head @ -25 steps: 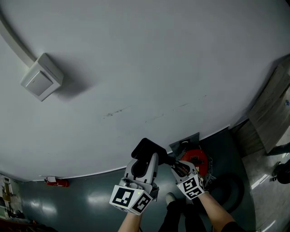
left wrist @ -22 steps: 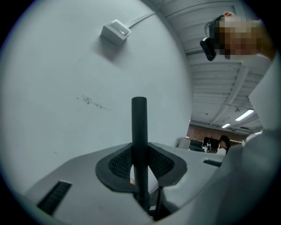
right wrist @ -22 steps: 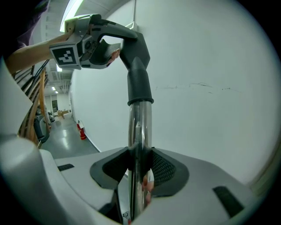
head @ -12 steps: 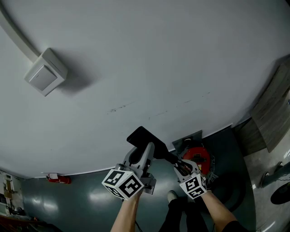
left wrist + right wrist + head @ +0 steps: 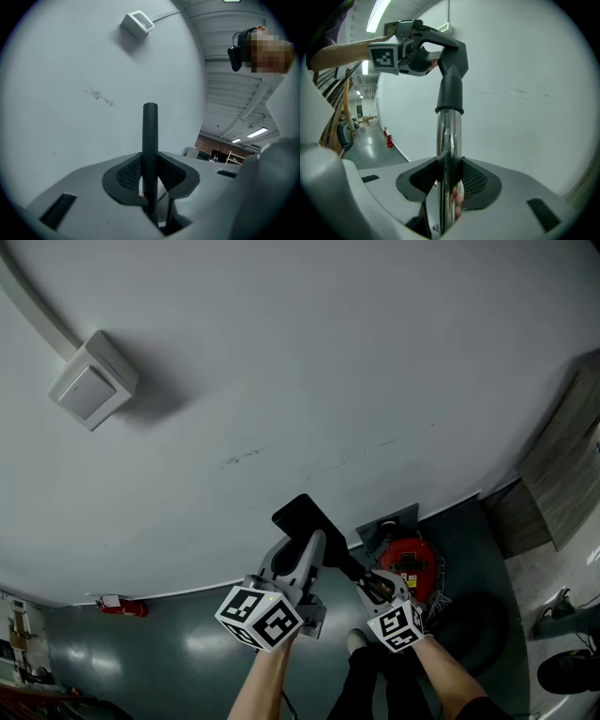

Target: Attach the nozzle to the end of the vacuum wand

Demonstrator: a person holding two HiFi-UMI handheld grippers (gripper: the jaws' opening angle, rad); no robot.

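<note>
Nozzle point(image 5: 452, 79) on the wand point(image 5: 449, 140) end, both grippers gripping.
The right gripper point(image 5: 449, 176) pinches the chrome wand between its pads. Above it, the black nozzle's neck sits over the wand's top end. The left gripper point(image 5: 150, 173) pinches the nozzle's thin head, seen edge-on. Behind is a white wall point(image 5: 328, 381).

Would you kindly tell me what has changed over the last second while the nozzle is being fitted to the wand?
The left tool rolled about its own axis, turning the nozzle it grips; the nozzle's flat head now sits a little higher in the head view. Nothing was taken hold of or let go. The right tool stayed clamped on the chrome wand, in the same place.
</note>
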